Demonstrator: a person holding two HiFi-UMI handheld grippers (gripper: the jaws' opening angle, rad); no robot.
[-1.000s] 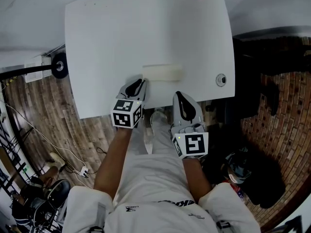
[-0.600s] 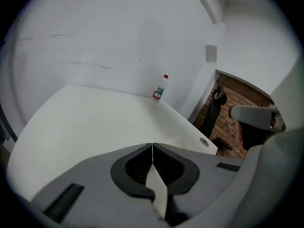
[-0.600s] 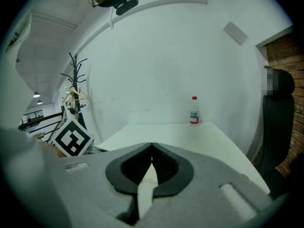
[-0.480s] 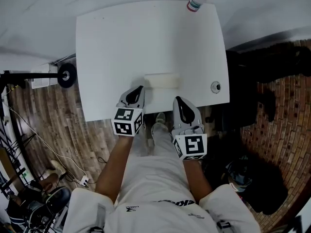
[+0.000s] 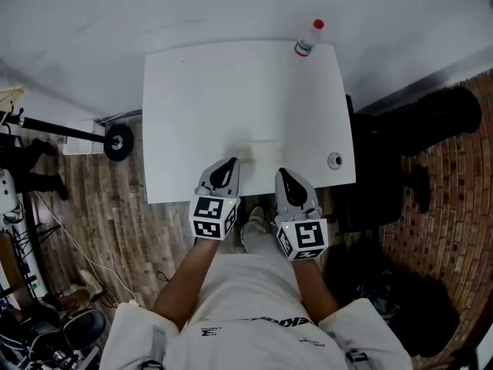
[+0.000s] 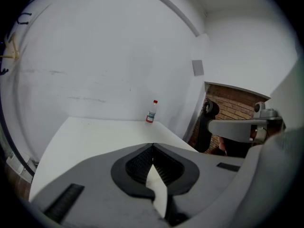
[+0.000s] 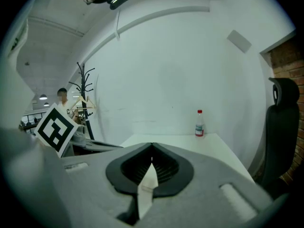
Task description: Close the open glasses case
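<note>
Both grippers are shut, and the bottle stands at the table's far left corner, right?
No: the head view shows the bottle at the table's far right corner. The left gripper and right gripper are indeed shut.

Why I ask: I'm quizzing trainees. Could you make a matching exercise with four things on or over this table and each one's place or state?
1 bottle
2 glasses case
3 round fitting
4 left tool

A by the right edge of the table
B jaws together, over the front edge
C far right corner
D near the front edge, middle

Pairs: 1-C, 2-D, 3-A, 4-B
</note>
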